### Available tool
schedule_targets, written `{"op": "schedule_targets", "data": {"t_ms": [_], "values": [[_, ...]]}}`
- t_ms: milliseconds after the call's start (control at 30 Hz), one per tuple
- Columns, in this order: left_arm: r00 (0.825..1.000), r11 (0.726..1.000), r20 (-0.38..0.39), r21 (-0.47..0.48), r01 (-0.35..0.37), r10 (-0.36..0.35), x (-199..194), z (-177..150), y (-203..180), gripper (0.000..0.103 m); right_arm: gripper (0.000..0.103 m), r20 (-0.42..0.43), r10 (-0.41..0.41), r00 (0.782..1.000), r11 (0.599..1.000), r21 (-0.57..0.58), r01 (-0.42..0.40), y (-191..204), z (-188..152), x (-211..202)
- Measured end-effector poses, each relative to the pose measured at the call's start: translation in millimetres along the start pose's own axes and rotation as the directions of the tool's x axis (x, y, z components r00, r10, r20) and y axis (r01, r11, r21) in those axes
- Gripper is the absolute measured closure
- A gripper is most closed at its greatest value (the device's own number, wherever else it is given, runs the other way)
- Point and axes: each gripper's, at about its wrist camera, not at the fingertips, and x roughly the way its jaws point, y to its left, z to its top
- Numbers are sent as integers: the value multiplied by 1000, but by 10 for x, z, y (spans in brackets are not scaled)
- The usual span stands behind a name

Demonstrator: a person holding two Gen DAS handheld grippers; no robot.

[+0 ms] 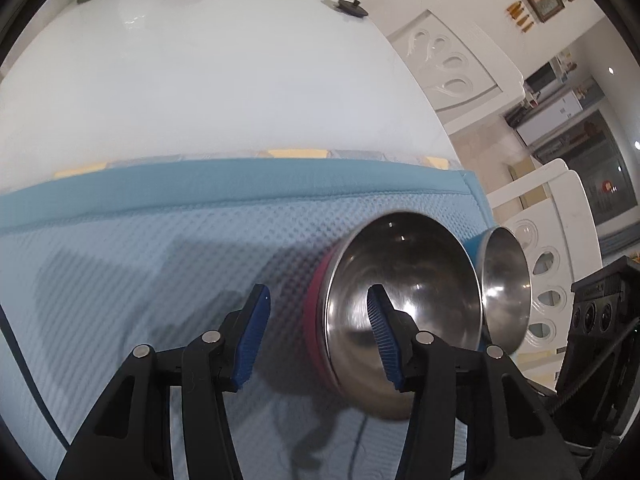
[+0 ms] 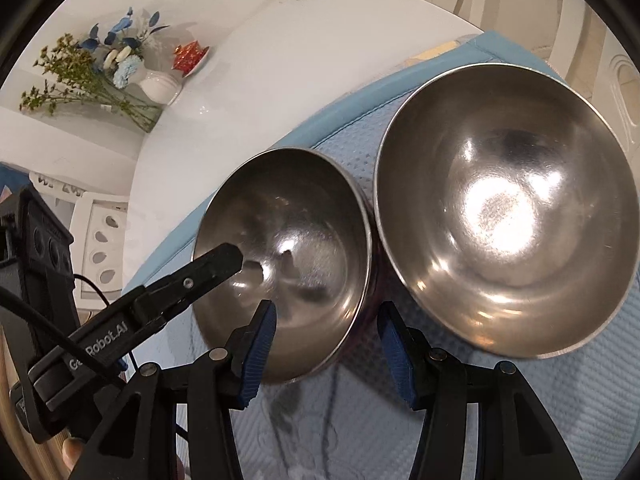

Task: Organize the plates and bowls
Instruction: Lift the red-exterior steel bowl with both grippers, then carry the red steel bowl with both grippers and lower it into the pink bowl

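Observation:
Two steel bowls stand side by side on a blue waffle mat. The smaller bowl has a red outer wall; the larger bowl, with a blue outer wall, touches it on its right. My left gripper is open and straddles the red bowl's left rim, right pad inside and left pad outside, clear of the wall. In the right wrist view, one black finger of that gripper reaches over the smaller bowl. My right gripper is open around that bowl's near right rim, with its pads apart from the metal.
The mat lies on a glossy white table. At the table's far end stand a white vase of flowers, a red dish and a black round knob. White carved chairs stand beside the table. The right gripper's black body is close to the larger bowl.

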Motion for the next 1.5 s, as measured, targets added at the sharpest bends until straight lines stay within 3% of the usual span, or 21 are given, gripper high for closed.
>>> {"op": "schedule_targets", "data": {"t_ms": [67,100,200,400,833,1167,1500], "values": [[1000,1000,-8,17,15,-15,54,32,-8,70,57,1,-10,1000,1000,4,10,-25,4,22],[999,999,-14,30,30,-30,93,46,-15,79,61,-1,-18,1000,1000,3,18,-38,0,33],[1000,998,-6,56,28,-28,128,21,-16,88,69,16,-51,999,999,-16,51,-53,-38,27],[1000,994,19,113,10,-13,30,-76,-50,88,71,40,-95,995,993,-60,98,-1,-115,-44],[991,999,136,39,7,-12,-726,-439,17,88,71,78,-65,995,976,-204,80,510,-265,-537],[963,1000,268,24,19,-25,-1660,-1091,-158,88,71,83,-29,996,953,-298,52,818,-854,-1060],[965,999,261,-9,34,-31,-1867,-1781,-302,88,71,31,-68,997,956,-284,74,735,-1617,-1343]]}}
